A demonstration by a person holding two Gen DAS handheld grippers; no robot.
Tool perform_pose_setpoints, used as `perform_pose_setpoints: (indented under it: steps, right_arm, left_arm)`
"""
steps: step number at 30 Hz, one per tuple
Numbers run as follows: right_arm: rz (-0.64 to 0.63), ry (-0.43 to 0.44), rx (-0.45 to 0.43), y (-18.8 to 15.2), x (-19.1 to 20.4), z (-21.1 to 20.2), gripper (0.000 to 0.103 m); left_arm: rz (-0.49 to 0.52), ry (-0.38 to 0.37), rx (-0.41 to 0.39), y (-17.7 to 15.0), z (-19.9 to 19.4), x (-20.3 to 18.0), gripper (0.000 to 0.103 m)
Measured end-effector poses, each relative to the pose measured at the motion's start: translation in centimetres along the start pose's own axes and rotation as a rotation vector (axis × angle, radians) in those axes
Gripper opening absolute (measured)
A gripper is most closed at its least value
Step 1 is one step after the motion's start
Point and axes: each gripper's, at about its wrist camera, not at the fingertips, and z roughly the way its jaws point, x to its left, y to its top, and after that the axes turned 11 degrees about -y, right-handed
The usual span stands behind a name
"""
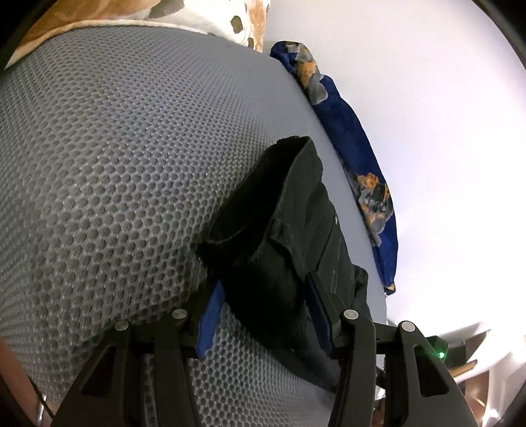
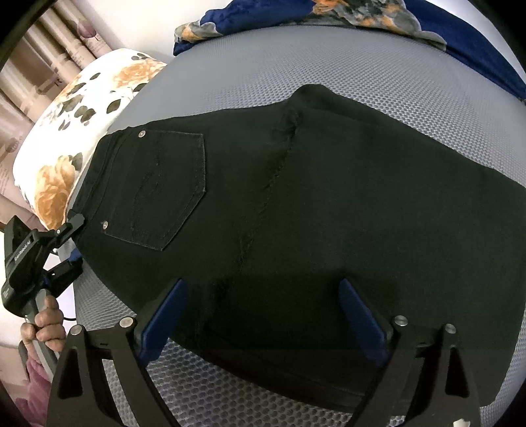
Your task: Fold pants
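Note:
The black pants [image 2: 296,203] lie flat on the grey mesh mattress [image 2: 296,72], back pocket [image 2: 164,187] up, waistband at the left. My right gripper [image 2: 263,315] hovers open over the near edge of the pants, its blue pads [image 2: 164,315] spread wide apart. My left gripper [image 1: 263,315] is at the waistband corner; its jaws stand apart with a bunched fold of black pants [image 1: 289,213] between the blue pads [image 1: 210,315]. The left gripper [image 2: 74,243] also shows at the left in the right wrist view, at the waistband edge, held by a hand.
A blue floral blanket [image 2: 361,19] lies along the mattress's far edge, also in the left wrist view [image 1: 355,138]. A white pillow with orange flowers [image 2: 72,124] sits beyond the waistband. Curtains [image 2: 49,49] hang at the far left. A white wall [image 1: 427,98] borders the mattress.

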Motion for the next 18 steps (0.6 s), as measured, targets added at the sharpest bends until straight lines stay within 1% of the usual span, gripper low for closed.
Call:
perform_pose_setpoints:
  steps: [5,9,15,17,18]
  right_arm:
    - [-0.001,0.001,-0.002,0.0,0.0,0.0,0.095]
    - [0.003,0.007,-0.002,0.0,0.0,0.1,0.098]
    - [0.013,0.01,-0.01,-0.1,0.0,0.0,0.098]
    - [0.031,0.022,-0.014,-0.1,-0.3,-0.1,0.098]
    - [0.045,0.029,-0.019,-0.1,-0.4,-0.1,0.098]
  left_arm:
    - [0.013,-0.004,-0.016,0.7,0.5,0.0,0.051]
    - [0.073,-0.011,-0.021,1.4,1.4,-0.4,0.057]
    - [0.122,0.012,-0.016,1.4,2.1,-1.0,0.056]
    - [0.127,0.043,-0.023,1.3,2.2,-1.1,0.046]
    - [0.124,0.06,-0.02,1.3,2.3,-1.0,0.036]
